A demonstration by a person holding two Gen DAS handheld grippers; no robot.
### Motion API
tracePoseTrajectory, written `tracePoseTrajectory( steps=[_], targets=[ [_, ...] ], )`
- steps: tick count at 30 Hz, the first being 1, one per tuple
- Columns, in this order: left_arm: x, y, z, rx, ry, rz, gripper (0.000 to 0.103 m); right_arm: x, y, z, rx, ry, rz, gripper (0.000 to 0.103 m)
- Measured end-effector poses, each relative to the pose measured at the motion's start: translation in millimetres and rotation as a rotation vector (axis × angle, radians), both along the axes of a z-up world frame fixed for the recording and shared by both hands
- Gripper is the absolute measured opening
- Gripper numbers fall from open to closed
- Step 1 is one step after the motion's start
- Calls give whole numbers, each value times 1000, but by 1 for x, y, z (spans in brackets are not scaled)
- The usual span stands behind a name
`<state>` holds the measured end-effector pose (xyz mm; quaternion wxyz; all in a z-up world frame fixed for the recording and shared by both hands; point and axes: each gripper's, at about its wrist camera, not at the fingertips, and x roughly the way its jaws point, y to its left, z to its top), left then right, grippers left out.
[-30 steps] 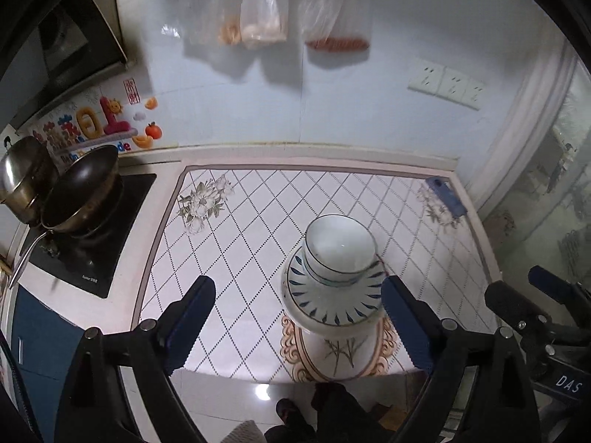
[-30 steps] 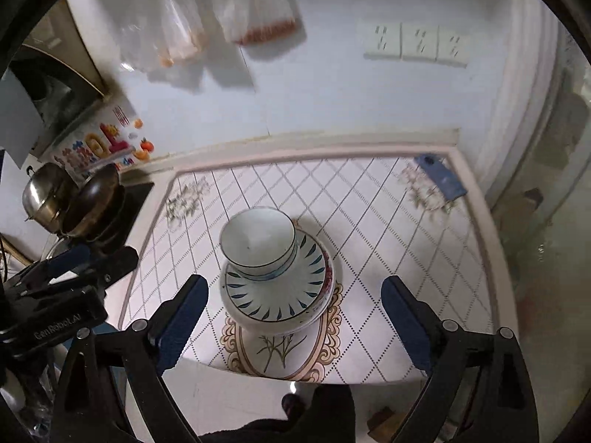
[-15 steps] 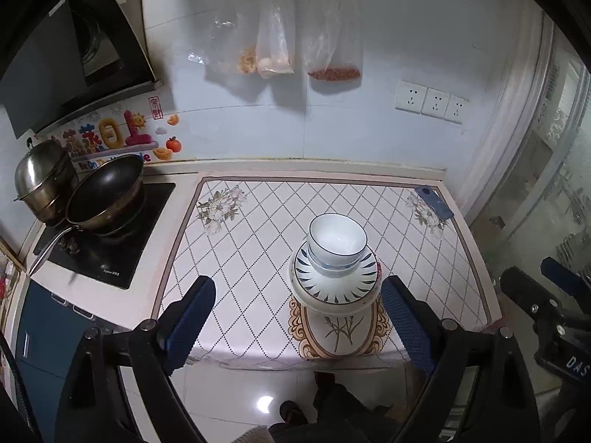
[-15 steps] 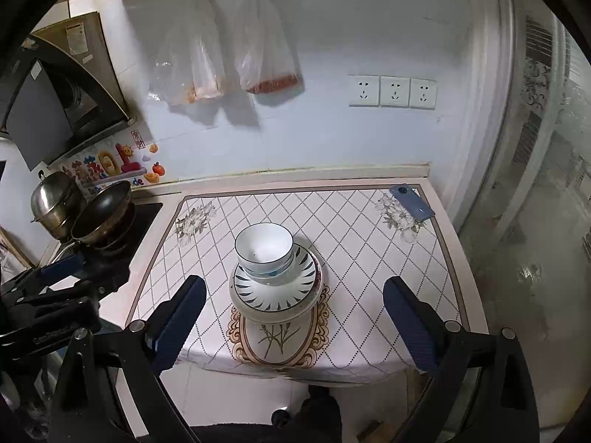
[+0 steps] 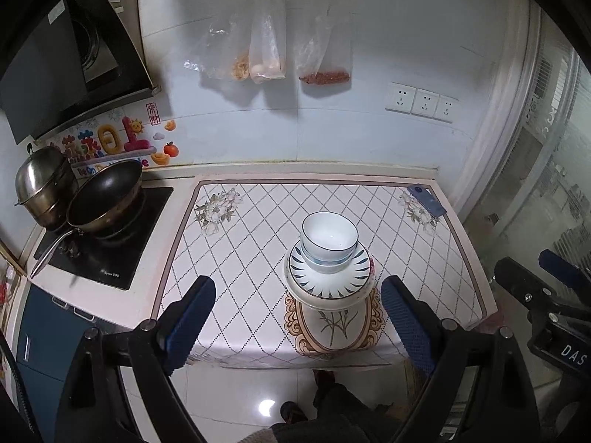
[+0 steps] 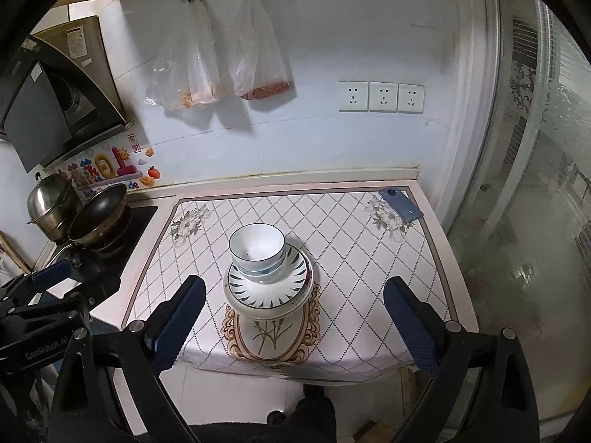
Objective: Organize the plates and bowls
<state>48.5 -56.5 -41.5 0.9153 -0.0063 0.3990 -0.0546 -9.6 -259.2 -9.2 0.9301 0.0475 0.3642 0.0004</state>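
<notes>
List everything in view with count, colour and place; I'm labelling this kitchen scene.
bowls: stacked, count unclear, white with blue rim, on the plates
plates: stacked, count unclear, white, top one with blue dashes, mid-counter
cloth: one, white diamond pattern, covering the counter
phone: one, blue, far right corner of the cloth
wok: one, dark, on the hob at left
pot: one, steel, lidded, behind the wok
bags: several, clear, hanging on the wall
sockets: three, white, on the wall at right
left gripper: open, empty
right gripper: open, empty
</notes>
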Motion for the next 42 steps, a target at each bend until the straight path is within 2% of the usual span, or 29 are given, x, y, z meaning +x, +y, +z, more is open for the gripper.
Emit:
tracePoseTrajectory(
  steps=[42],
  targets=[
    [-12,-1,10,3,-36,-3,92,-9,-3,2,-23,-18,-16,99]
  ],
)
